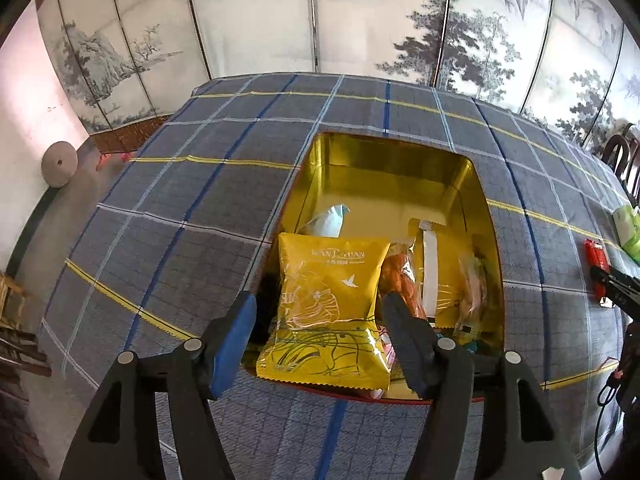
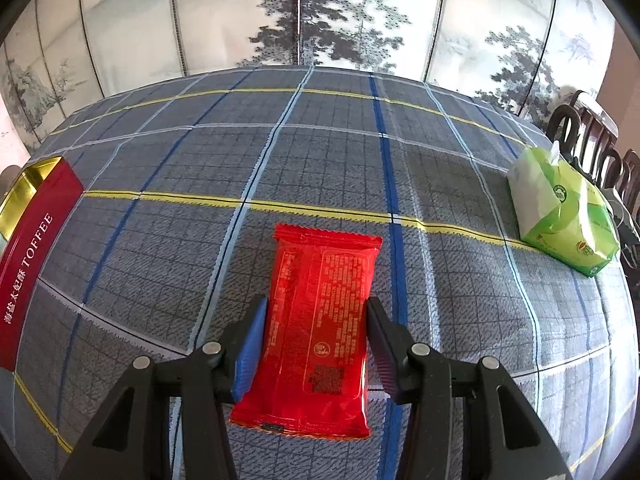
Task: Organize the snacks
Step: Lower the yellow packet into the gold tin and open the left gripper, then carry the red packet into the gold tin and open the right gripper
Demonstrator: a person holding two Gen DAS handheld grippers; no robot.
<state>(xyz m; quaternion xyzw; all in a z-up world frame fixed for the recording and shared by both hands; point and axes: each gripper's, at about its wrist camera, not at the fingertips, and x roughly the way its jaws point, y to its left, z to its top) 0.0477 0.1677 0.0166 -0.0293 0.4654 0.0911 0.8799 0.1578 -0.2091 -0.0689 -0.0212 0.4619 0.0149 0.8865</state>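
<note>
A yellow snack packet [image 1: 328,312] with a white bird and line drawing printed on it leans over the near rim of the open gold-lined tin [image 1: 384,176], its lower edge hanging out over the rim and its upper part resting on the snacks inside. The left gripper [image 1: 320,312] straddles it with jaws spread: both the blue-padded finger and the black one stand clear of the packet's sides, so nothing is pinched. Inside the tin, just right of the yellow packet, lie a clear-wrapped orange snack [image 1: 404,280], a gold packet with a white strip [image 1: 432,264] and another clear-wrapped pale snack [image 1: 474,284]; a pale blue wrapper [image 1: 330,220] sits behind.

On the plaid tablecloth [image 2: 320,152], well to the right of the tin, a red snack packet [image 2: 324,328] lies flat, printed back up. The right gripper [image 2: 316,312] has a finger at each long side of it, partly closed; the pads sit right at the packet's edges, but whether they press on it cannot be told.

From the right wrist view the tin's red outer wall, lettered TOFFEE, shows at the left. A green tissue pack [image 2: 564,216] rests near the table's right edge, beside dark wooden chairs [image 2: 596,148]. A painted folding screen [image 2: 320,20] with pines stands behind the table.
</note>
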